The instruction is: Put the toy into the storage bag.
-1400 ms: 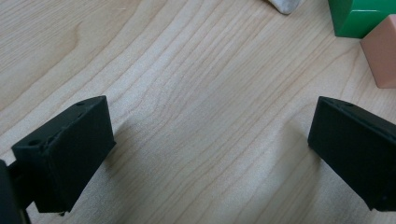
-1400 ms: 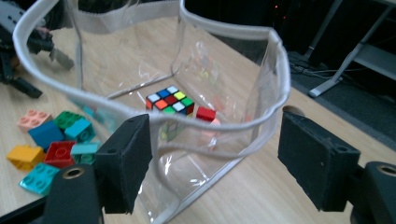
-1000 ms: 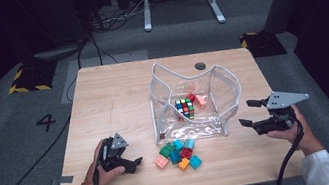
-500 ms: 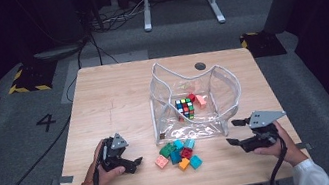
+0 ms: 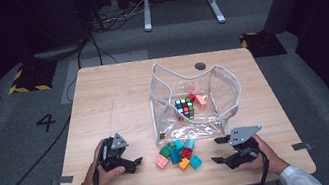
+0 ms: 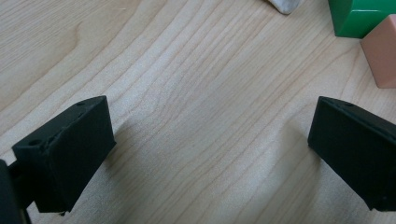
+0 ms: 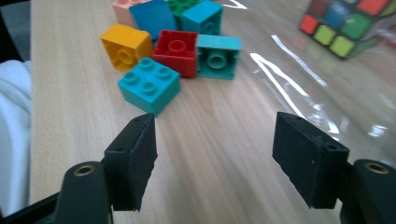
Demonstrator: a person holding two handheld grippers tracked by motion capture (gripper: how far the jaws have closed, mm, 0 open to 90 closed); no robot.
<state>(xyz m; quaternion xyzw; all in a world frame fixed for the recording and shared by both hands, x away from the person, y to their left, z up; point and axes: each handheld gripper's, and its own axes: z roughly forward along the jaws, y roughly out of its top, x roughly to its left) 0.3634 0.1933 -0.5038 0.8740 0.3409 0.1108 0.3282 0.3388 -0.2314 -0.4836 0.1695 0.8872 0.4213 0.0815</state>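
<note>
Down at the near edge of the wooden table (image 5: 113,101), the right gripper (image 5: 221,150) rests low with its jaws spread wide and nothing between them. Just ahead of its jaws lies a cluster of toy bricks (image 5: 177,152); in the right gripper view the teal four-stud brick (image 7: 149,85) sits nearest, just beyond one jaw tip, with a yellow brick (image 7: 123,46), a red brick (image 7: 176,51) and a turquoise brick (image 7: 218,55) packed behind it. Beyond those, a clear plastic bag (image 5: 225,87) stands open on the table, a colour-tiled puzzle cube (image 5: 185,107) inside it.

On the other side of the cluster, the left gripper (image 5: 136,162) is also wide apart over bare wood, empty. In its own view a green brick (image 6: 362,16) and a salmon brick (image 6: 382,56) lie past the far jaw, apart from it.
</note>
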